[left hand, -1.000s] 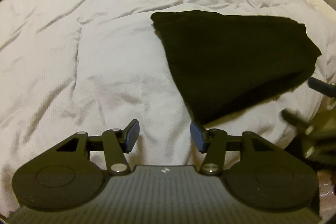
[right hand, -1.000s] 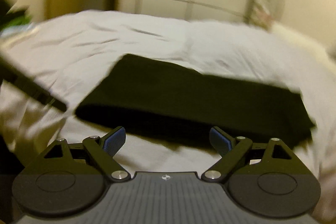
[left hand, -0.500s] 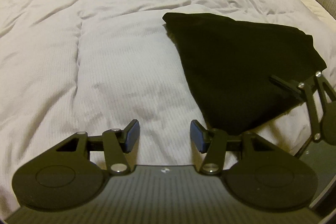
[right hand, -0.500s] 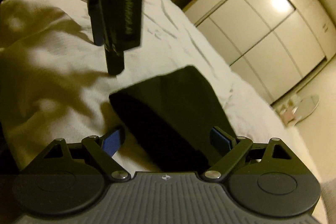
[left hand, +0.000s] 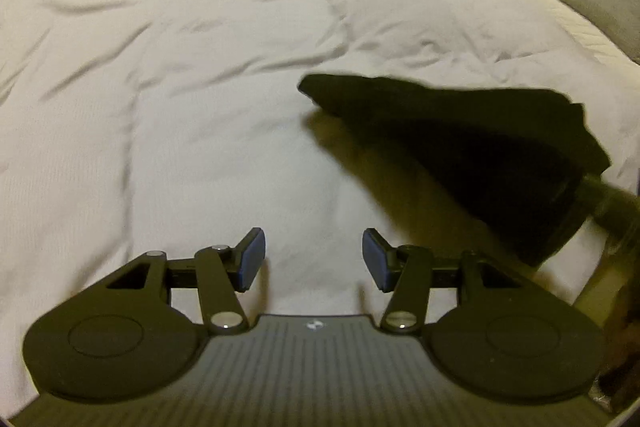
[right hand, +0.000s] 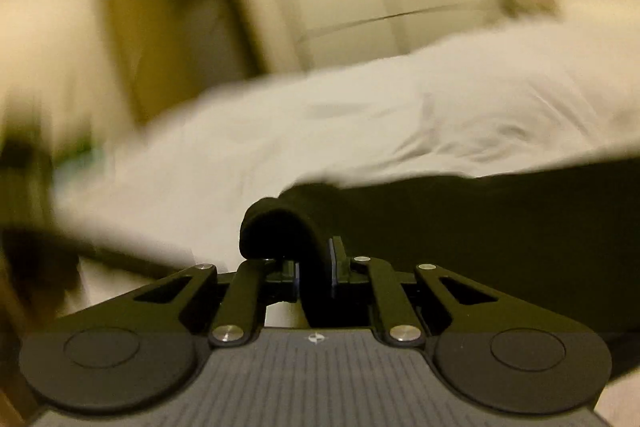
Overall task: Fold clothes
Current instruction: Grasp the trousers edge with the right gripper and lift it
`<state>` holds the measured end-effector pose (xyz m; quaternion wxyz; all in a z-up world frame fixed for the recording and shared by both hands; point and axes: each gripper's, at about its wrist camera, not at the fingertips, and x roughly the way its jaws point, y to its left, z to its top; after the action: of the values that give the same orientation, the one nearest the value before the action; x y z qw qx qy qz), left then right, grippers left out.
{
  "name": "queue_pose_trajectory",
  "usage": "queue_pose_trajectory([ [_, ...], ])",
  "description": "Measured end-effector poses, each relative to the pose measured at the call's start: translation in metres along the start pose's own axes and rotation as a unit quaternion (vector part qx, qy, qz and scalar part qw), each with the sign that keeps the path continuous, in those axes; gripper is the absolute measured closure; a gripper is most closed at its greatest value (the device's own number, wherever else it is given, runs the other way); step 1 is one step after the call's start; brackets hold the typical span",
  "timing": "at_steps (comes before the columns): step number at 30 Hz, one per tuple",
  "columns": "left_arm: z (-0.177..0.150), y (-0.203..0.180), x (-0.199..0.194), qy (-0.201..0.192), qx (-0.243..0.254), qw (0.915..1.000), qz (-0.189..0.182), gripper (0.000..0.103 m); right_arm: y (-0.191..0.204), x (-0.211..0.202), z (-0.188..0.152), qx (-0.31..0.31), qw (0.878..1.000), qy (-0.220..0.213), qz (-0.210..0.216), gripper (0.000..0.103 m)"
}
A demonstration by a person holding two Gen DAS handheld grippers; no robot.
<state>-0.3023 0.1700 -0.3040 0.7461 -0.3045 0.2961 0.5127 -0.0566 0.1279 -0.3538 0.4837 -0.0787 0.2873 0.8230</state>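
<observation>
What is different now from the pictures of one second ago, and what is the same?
The right tool has just been closing; its open jaws now pinch an edge of the black garment. In the left wrist view the garment's near side looks raised off the white duvet, casting a shadow; a second ago it lay flat. The left tool stays half open, empty, above the duvet.

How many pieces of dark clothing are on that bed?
1: a black garment on the white duvet, its near edge pinched in the right gripper. More could be hidden off-camera.
</observation>
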Motion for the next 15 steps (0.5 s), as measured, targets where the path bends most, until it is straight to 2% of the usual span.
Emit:
queue_pose_trajectory([
  [1, 0.007, -0.009, 0.002, -0.005, 0.009, 0.9999, -0.007, 0.054, -0.021, -0.013, 0.013, 0.057, 0.998, -0.024, 0.008, 0.091],
  [3, 0.021, -0.032, 0.007, -0.014, 0.031, 0.9992, -0.023, 0.054, -0.064, -0.040, 0.030, 0.132, 0.989, -0.069, 0.000, 0.091],
  [5, 0.031, -0.056, 0.014, -0.020, 0.053, 0.9974, -0.044, 0.054, -0.106, -0.067, 0.039, 0.200, 0.973, -0.110, -0.014, 0.090],
  [7, 0.040, -0.083, 0.025, -0.021, 0.074, 0.9948, -0.066, 0.054, -0.147, -0.090, 0.034, 0.252, 0.957, -0.136, -0.050, 0.090],
  [10, 0.045, -0.120, 0.048, -0.009, 0.100, 0.9904, -0.096, 0.054, -0.206, -0.104, 0.009, 0.338, 0.927, -0.127, -0.101, 0.088],
  [11, 0.042, -0.132, 0.056, -0.003, 0.106, 0.9891, -0.102, 0.054, -0.223, -0.101, -0.002, 0.365, 0.918, -0.114, -0.104, 0.086],
  [12, 0.039, -0.143, 0.064, 0.004, 0.113, 0.9878, -0.107, 0.054, -0.239, -0.098, -0.012, 0.390, 0.909, -0.101, -0.107, 0.079],
  [14, 0.034, -0.158, 0.076, 0.015, 0.120, 0.9862, -0.113, 0.054, -0.254, -0.094, -0.025, 0.430, 0.894, -0.109, -0.069, 0.075],
  [15, 0.032, -0.161, 0.080, 0.020, 0.119, 0.9860, -0.115, 0.054, -0.252, -0.092, -0.023, 0.425, 0.896, -0.112, -0.060, 0.066],
])
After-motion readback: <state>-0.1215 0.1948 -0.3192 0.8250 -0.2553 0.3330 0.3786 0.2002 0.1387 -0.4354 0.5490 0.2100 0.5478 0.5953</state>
